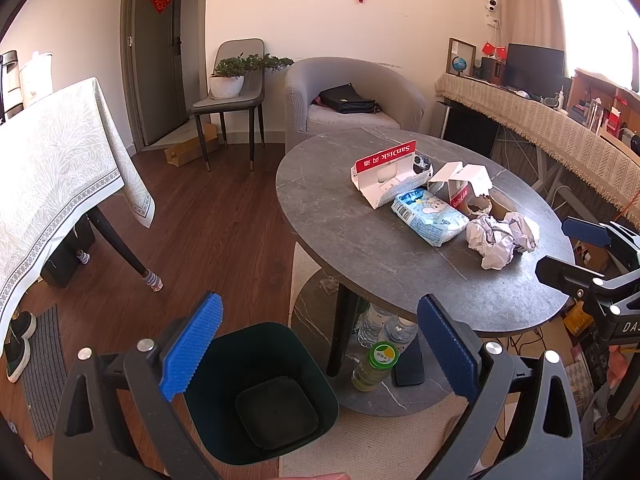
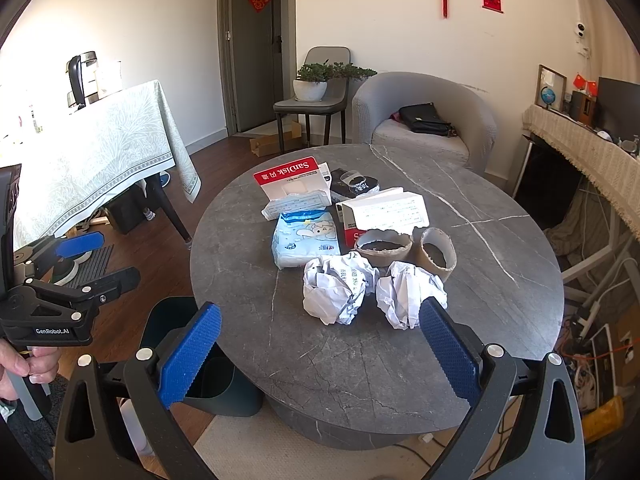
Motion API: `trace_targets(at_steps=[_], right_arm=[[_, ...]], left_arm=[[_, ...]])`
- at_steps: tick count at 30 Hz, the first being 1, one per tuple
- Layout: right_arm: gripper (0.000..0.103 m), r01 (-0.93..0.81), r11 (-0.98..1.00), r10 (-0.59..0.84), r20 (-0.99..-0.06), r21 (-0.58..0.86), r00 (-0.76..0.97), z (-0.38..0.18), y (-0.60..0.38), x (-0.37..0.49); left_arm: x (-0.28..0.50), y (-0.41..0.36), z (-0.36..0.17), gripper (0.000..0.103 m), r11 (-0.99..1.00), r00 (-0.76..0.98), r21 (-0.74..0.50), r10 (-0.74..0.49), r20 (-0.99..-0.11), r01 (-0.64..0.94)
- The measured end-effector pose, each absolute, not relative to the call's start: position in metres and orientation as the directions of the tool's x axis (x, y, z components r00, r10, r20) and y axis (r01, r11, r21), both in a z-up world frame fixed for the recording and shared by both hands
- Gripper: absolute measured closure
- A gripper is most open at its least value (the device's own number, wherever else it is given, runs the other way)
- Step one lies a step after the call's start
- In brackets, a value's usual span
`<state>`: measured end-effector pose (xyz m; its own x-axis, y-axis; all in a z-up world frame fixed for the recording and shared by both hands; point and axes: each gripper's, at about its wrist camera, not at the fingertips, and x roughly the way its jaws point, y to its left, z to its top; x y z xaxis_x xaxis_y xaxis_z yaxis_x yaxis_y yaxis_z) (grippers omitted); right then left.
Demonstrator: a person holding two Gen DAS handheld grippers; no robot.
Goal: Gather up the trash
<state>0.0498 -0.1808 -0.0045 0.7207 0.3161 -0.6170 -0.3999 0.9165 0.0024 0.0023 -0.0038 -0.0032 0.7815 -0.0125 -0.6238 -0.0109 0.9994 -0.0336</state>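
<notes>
Trash lies on a round grey marble table [image 2: 460, 320]: two crumpled paper balls [image 2: 336, 286] [image 2: 408, 296], two torn cardboard rolls [image 2: 436, 254], a red-and-white SanDisk package [image 2: 292, 184], an opened white box [image 2: 384, 210] and a blue tissue pack [image 2: 306, 238]. My right gripper [image 2: 320, 312] hangs open over the table's near edge, just short of the paper balls, holding nothing. A dark green bin [image 1: 260, 392] stands on the floor left of the table, and it looks bare inside. My left gripper [image 1: 320, 308] is open above it, fingers wide apart.
Bottles [image 1: 376, 360] stand on the table's lower shelf beside the bin. A cloth-covered table [image 1: 52, 184] is at the left, an armchair [image 1: 352, 100] with a black bag behind, and a cluttered desk [image 1: 540, 120] with cables at the right. A hand [image 2: 24, 364] holds the left tool.
</notes>
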Motion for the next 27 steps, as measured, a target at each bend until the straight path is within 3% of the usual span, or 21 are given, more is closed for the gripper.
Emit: trace_targets(at_steps=[27], right_arm=[[0.003, -0.388, 0.922, 0.305, -0.62, 0.0, 0.723, -0.0047, -0.188, 0.0503]], left_arm=[[0.003, -0.0073, -0.0007, 0.003, 0.999, 0.785, -0.044, -0.025, -0.619, -0.002]])
